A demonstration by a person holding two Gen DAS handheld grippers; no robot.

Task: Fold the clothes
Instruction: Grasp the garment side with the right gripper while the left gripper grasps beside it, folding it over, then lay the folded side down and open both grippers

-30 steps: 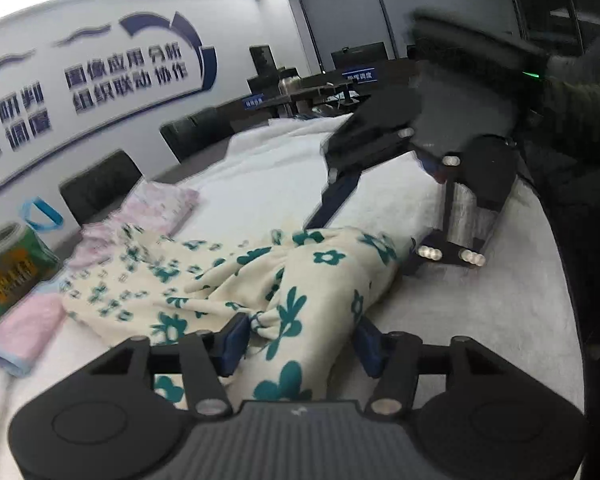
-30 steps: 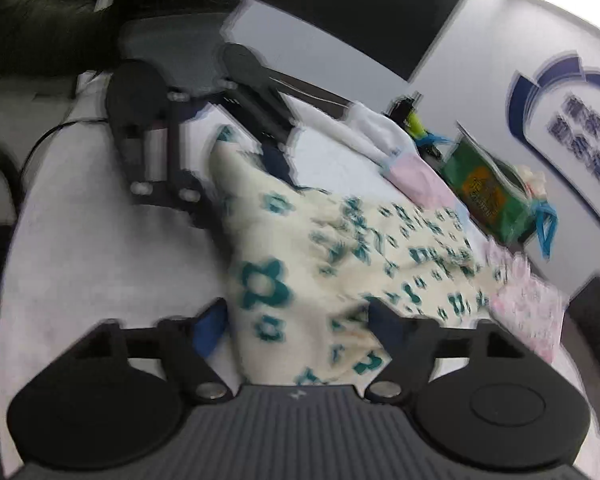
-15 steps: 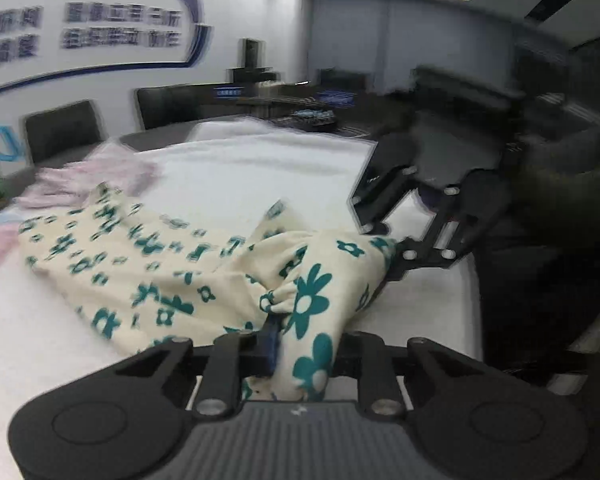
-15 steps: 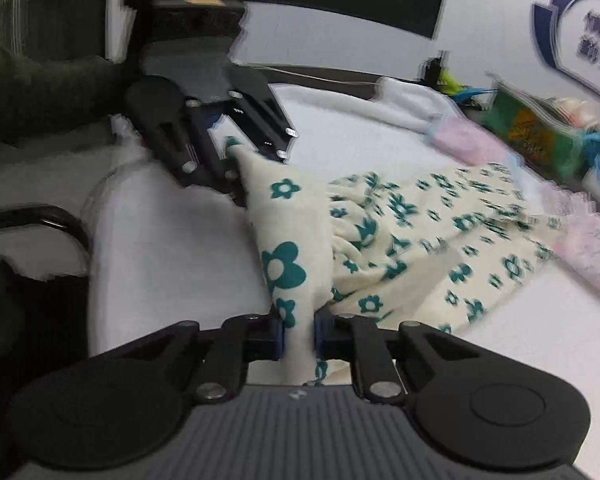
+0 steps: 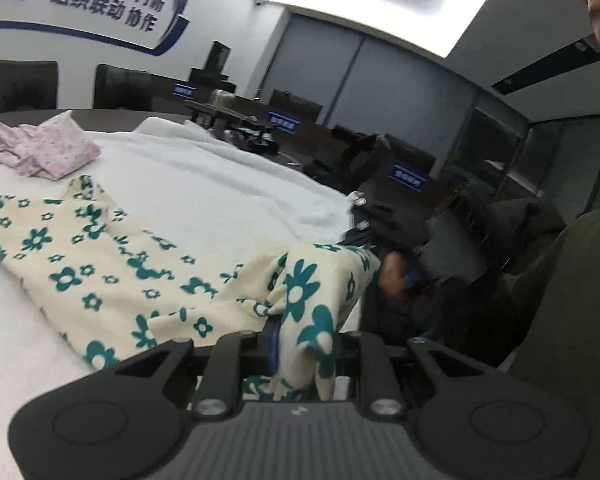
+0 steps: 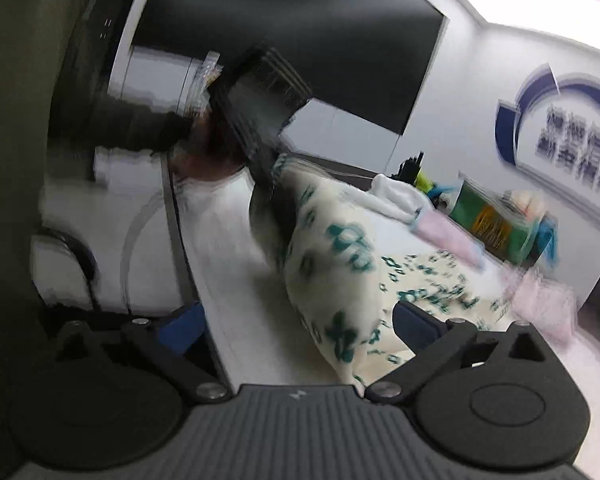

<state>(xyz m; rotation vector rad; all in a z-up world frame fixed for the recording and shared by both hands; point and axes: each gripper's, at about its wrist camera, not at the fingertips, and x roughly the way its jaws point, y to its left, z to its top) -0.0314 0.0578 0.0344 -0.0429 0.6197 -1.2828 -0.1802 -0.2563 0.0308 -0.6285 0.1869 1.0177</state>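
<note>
Floral garment point(image 5: 112, 264): soft matt cloth, cream with teal flower print, creased and bunched.
Table cover point(image 5: 220, 196): white towelling, fuzzy and matt, wrinkled along the far edge of the table.
Pink garment point(image 5: 48, 148): thin matt cloth with a fine print, crumpled at the far left corner.
Left gripper point(image 5: 304, 350): matt black plastic body, ribbed grey top, shiny metal screws, blue pads.
Right gripper point(image 6: 296, 320): the same matt black plastic and blue pads.
Green package point(image 6: 492, 224): glossy printed wrapper.

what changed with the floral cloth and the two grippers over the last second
The left gripper closed its jaws on the cream floral garment and holds that bunched edge. The right gripper gripped the garment too, then its jaws have just opened wide, letting go; cloth lies between them unpinched. The pink garment and white table cover stayed put.
</note>
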